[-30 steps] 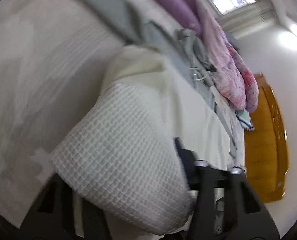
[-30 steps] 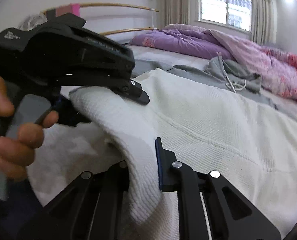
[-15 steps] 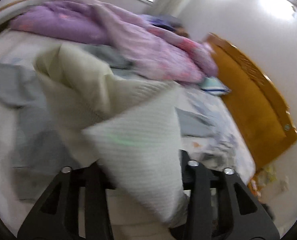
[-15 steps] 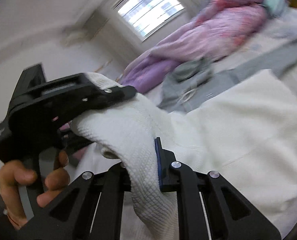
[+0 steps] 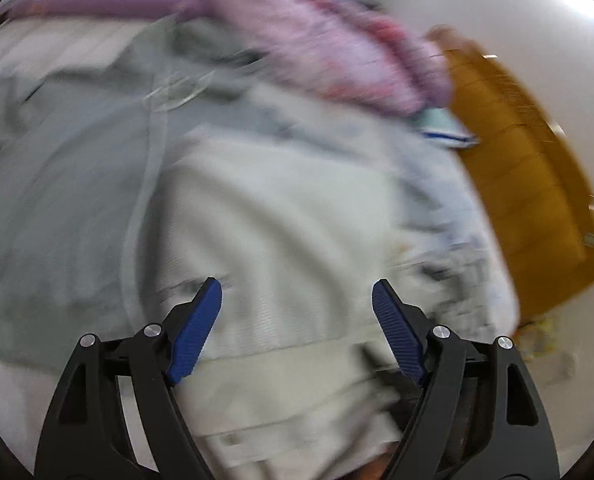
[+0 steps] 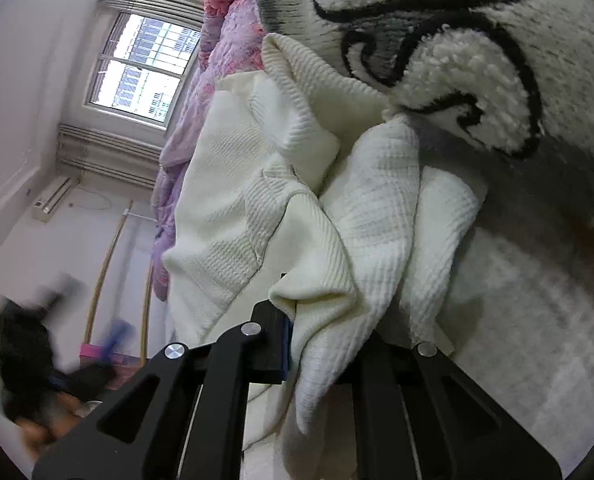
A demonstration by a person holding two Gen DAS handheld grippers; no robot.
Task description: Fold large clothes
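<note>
Here the right tongs (image 6: 329, 336) pinch the cream waffle-knit garment (image 6: 257, 184); the left tongs (image 5: 297, 320) gape wide above it, no writing legible.

cream waffle-knit sweater (image 6: 257, 184), purple-pink quilt (image 5: 297, 32), blue gripper pads (image 5: 195, 332)

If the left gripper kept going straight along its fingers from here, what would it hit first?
Most likely the cream knit garment lying straight ahead of the open left gripper, with the grey hoodie off to one side. The left wrist view is motion-blurred, so depth is uncertain.
</note>
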